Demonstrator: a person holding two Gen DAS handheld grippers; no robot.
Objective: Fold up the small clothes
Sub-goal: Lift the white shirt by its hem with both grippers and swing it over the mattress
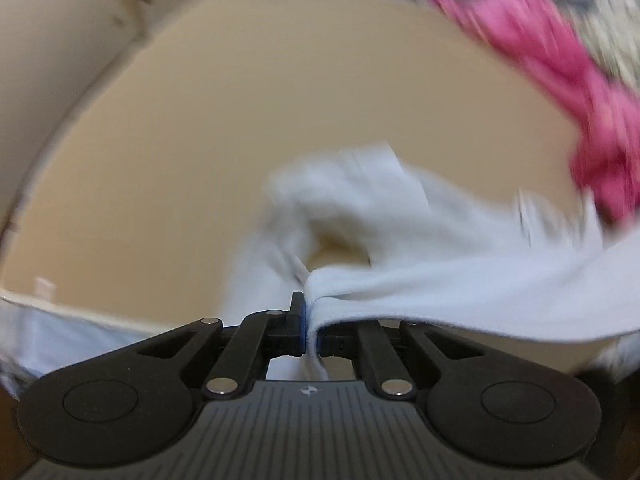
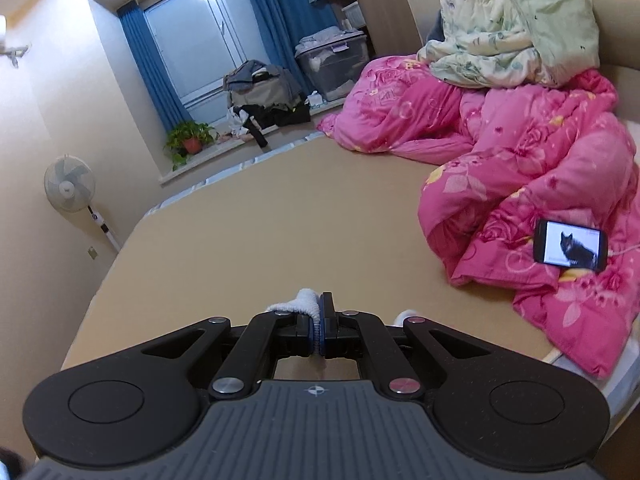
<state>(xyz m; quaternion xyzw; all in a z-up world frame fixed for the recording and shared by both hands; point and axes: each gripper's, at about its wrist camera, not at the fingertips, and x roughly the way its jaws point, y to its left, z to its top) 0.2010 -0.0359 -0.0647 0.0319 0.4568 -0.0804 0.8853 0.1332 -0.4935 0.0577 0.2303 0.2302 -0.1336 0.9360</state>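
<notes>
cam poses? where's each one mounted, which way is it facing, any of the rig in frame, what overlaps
Left wrist: on the left gripper, looking down its fingers at the blurred white garment it clamps above the tan bed.
Right wrist: on the right gripper, facing across the bed toward the window; it pinches white fabric.
Shared: bed, pink quilt, white garment.

The left gripper [image 1: 307,320] has its jaws pinched together on white cloth [image 1: 440,240]. The right gripper [image 2: 319,320] is likewise clamped on a fold of it, pointing forward, level.
</notes>
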